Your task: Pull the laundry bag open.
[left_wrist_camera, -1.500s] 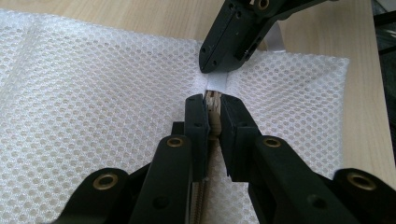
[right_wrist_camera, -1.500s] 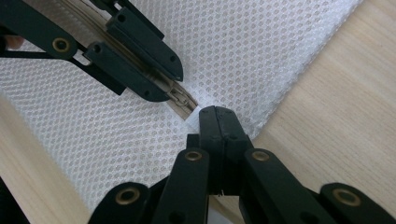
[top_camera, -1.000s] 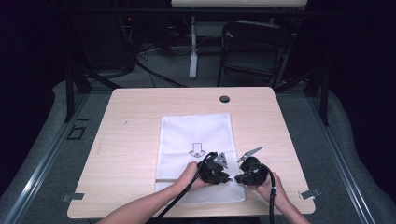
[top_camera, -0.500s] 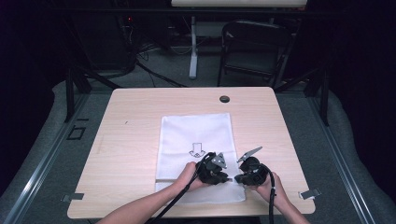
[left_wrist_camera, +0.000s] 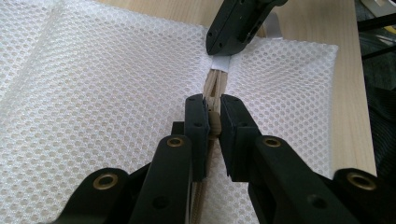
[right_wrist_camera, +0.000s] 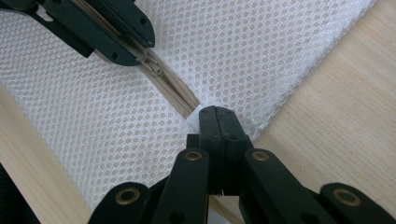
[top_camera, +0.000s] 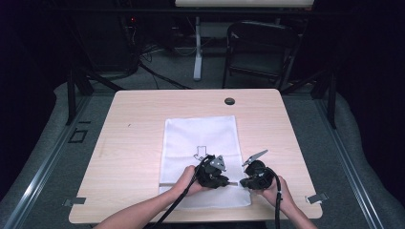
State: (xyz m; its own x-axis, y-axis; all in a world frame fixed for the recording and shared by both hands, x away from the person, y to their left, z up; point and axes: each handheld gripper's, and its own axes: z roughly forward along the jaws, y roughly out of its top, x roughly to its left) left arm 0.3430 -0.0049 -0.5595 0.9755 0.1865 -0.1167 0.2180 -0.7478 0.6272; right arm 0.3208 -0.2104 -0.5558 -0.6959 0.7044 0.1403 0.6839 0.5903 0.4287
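Note:
A white mesh bag (top_camera: 200,133) lies flat on the wooden table (top_camera: 138,143), with a tan zipper (left_wrist_camera: 214,81) running near its front edge. My left gripper (left_wrist_camera: 212,100) is shut on the zipper's slider (left_wrist_camera: 214,126), its pads pinching it from both sides. My right gripper (right_wrist_camera: 216,112) is shut on the white fabric tab (left_wrist_camera: 221,63) at the zipper's end, by the bag's corner. In the right gripper view the slider (right_wrist_camera: 153,67) sits a short way up the zipper (right_wrist_camera: 175,95) under the left gripper (right_wrist_camera: 116,28). From above, the left gripper (top_camera: 231,182) and right gripper (top_camera: 242,183) nearly meet tip to tip.
A black arrow (top_camera: 201,152) is printed on the bag's middle. A round cable hole (top_camera: 229,101) sits near the table's far edge. A dark chair (top_camera: 260,47) and stand legs are beyond the table. Bare wood lies left and right of the bag.

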